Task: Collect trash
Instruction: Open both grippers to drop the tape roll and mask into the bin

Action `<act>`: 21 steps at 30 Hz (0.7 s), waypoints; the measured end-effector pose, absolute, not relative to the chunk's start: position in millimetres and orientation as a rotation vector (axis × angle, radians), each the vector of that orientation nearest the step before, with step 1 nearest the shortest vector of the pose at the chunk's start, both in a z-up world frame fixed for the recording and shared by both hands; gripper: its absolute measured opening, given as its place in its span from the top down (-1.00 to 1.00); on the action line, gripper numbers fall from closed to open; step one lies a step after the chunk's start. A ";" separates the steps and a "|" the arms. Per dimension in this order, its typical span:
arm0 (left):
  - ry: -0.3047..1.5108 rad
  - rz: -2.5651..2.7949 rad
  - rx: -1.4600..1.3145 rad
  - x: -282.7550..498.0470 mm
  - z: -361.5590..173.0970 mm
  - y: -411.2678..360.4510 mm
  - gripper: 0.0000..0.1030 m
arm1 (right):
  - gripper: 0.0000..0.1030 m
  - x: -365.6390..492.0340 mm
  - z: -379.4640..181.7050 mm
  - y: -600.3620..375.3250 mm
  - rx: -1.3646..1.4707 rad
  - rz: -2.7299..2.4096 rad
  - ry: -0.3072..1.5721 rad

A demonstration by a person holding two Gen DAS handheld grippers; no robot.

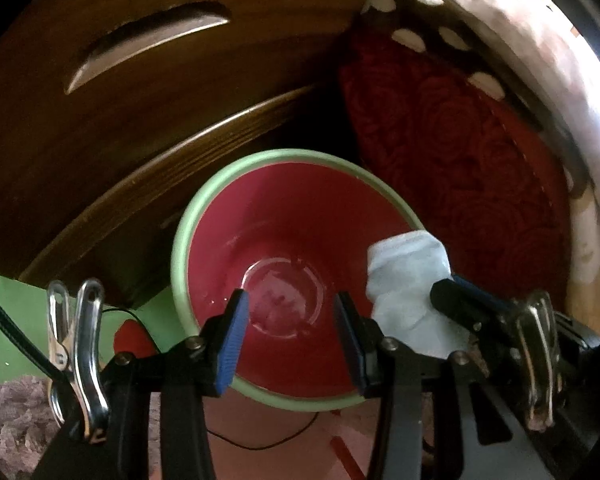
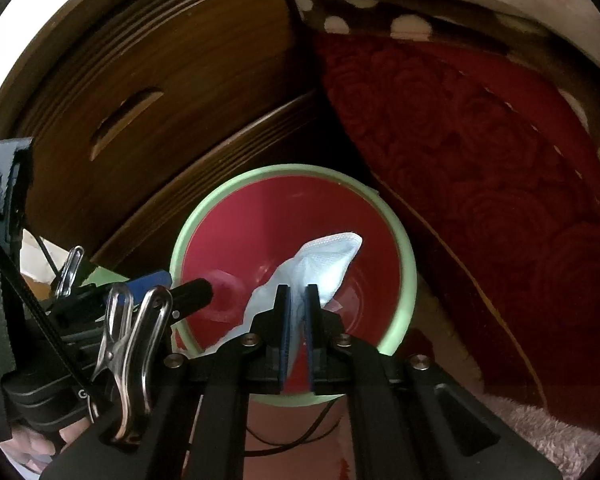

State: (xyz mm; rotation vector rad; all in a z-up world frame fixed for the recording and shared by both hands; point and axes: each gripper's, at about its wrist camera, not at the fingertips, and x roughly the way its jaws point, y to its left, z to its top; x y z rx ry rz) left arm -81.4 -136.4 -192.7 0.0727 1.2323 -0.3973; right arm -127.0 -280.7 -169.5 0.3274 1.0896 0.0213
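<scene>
Dark wooden furniture [image 1: 148,92] with a slot-shaped cut-out handle fills the background; a deep red rose-patterned cover [image 1: 460,152] hangs down beside it, with a brown white-spotted fabric [image 2: 364,4] above that. Floor reddish, a thin black cable [image 1: 260,442] trailing across it; fluffy pinkish rug [image 2: 548,436] at the edge.

Bin [image 1: 204,216]: round, pale green rim, red inside, standing on the floor between the furniture and the red cover. Both grippers point down into its mouth.

Left gripper [image 1: 290,332]: blue-padded jaws partly spread, nothing between them, poised over the bin's bare bottom.

Right gripper [image 2: 298,320]: jaws nearly together, a narrow gap showing, with a crumpled white tissue [image 2: 320,264] between the pads. Tissue appears lightly pinched; cannot tell how firmly the pads press. Its free end stands up past the fingertips, over the bin's red interior, inside the rim's outline. From the left wrist view the same tissue [image 1: 408,280] sits at the bin's right edge, at the tip of the right gripper.

Metal spring clips [image 1: 76,344] hang on the gripper frames. Part of a hand [image 2: 28,448] visible low at the left edge of the right wrist view.
</scene>
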 end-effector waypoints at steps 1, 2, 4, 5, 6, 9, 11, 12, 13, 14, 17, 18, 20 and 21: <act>1.227 -0.394 0.081 -81.9 -191.8 -137.6 0.05 | 0.70 -127.5 -172.9 -282.2 0.331 0.023 1.087; 1.222 -0.392 0.086 -82.4 -190.9 -138.2 0.01 | 0.65 -127.7 -172.7 -282.4 0.341 0.028 1.080; 1.217 -0.390 0.091 -82.3 -190.4 -139.0 -0.01 | 0.42 -129.0 -172.0 -279.2 0.347 0.034 1.073; 1.218 -0.389 0.089 -82.3 -190.2 -138.7 -0.01 | 0.39 -129.3 -171.4 -278.2 0.346 0.038 1.069; 1.219 -0.388 0.085 -81.6 -190.6 -138.5 -0.02 | 0.38 -129.7 -170.7 -276.9 0.344 0.043 1.063; 1.221 -0.382 0.081 -80.4 -190.9 -137.0 -0.02 | 0.37 -131.4 -168.8 -272.8 0.340 0.055 1.049; 1.221 -0.378 0.080 -80.8 -190.2 -135.4 -0.02 | 0.36 -131.3 -168.2 -272.7 0.342 0.058 1.045; 1.221 -0.378 0.080 -80.4 -190.4 -135.7 -0.02 | 0.36 -131.5 -168.0 -272.5 0.343 0.058 1.044; 1.220 -0.379 0.080 -80.3 -190.5 -134.9 -0.02 | 0.36 -130.5 -167.7 -272.8 0.344 0.059 1.044; 1.220 -0.381 0.081 -80.2 -190.4 -134.5 -0.02 | 0.36 -130.4 -167.7 -272.4 0.346 0.059 1.043; 1.211 -0.383 0.087 -79.7 -189.7 -134.8 -0.02 | 0.36 -132.4 -166.0 -275.8 0.347 0.062 1.037; 1.208 -0.385 0.087 -79.5 -189.0 -135.0 -0.02 | 0.36 -133.2 -165.0 -277.0 0.348 0.062 1.032; 1.203 -0.387 0.085 -80.3 -186.0 -135.0 -0.02 | 0.36 -134.3 -161.1 -280.1 0.353 0.065 1.024; 1.198 -0.385 0.085 -80.0 -184.8 -134.8 -0.02 | 0.36 -133.6 -159.6 -280.7 0.354 0.067 1.021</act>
